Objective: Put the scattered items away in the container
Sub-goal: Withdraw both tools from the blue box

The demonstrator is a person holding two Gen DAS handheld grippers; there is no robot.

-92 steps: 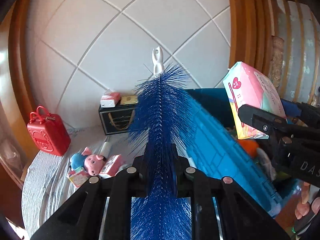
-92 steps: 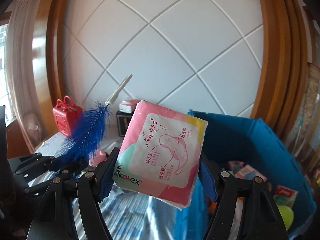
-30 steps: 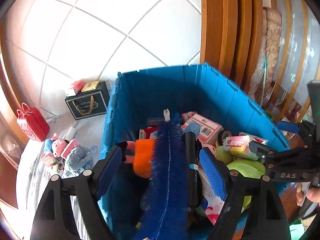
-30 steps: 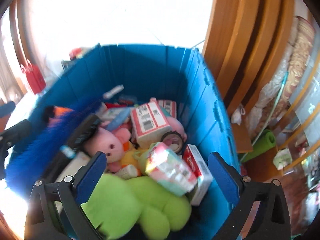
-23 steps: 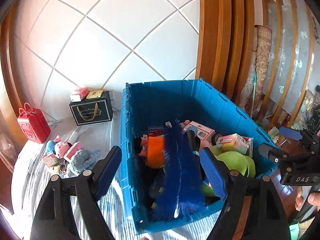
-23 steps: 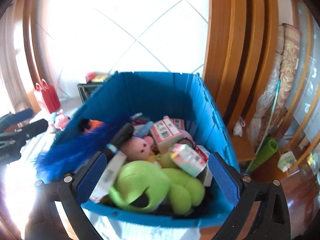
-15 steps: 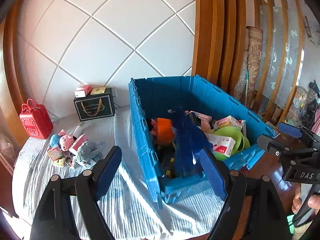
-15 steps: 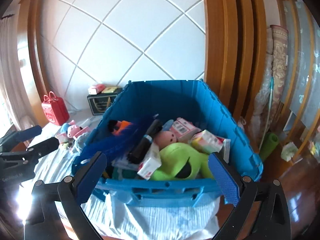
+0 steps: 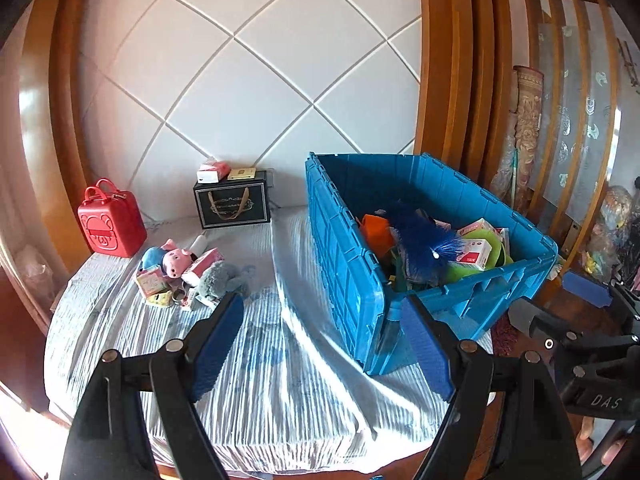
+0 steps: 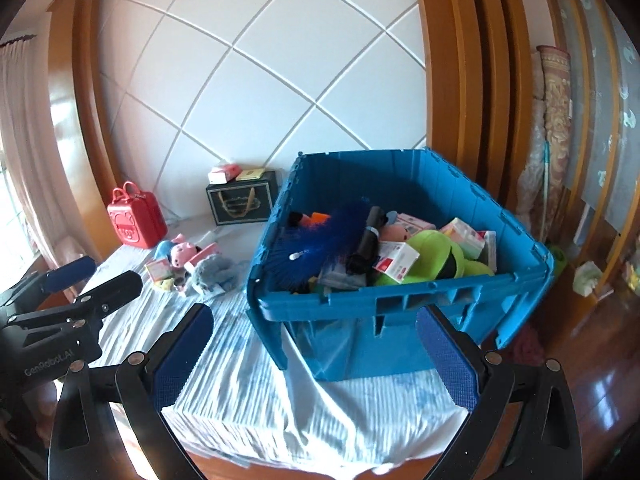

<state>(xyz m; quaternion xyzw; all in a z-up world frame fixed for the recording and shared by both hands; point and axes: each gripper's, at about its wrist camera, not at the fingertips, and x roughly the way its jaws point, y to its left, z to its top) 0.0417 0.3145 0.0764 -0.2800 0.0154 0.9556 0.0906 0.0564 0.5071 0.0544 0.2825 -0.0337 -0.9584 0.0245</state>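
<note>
A large blue plastic crate (image 9: 428, 280) sits on a tabletop covered by a white, blue-striped cloth (image 9: 256, 360), at the cloth's right side. The crate is nearly full. A blue bristle brush (image 10: 320, 244) lies across the top of the pile inside, next to a black cylinder (image 10: 366, 240), a bright green plush toy (image 10: 436, 260), and several small pink and white boxes (image 10: 396, 260).

The left gripper (image 9: 324, 352) is held above the cloth in front of the crate, its blue-padded fingers (image 9: 218, 340) spread wide apart and holding nothing. The right gripper (image 10: 316, 360) is likewise held back from the crate's near wall, fingers (image 10: 448, 360) wide apart and empty.

On the cloth to the left of the crate, well apart from both grippers, a small heap of loose items remains: a pink pig plush (image 9: 174, 258), a grey plush toy (image 9: 218, 278), and small packets (image 9: 150, 282). Farther back stand a red toy suitcase (image 9: 110, 224) and a black gift bag (image 9: 232, 204) against a white quilted wall panel (image 9: 248, 80).
</note>
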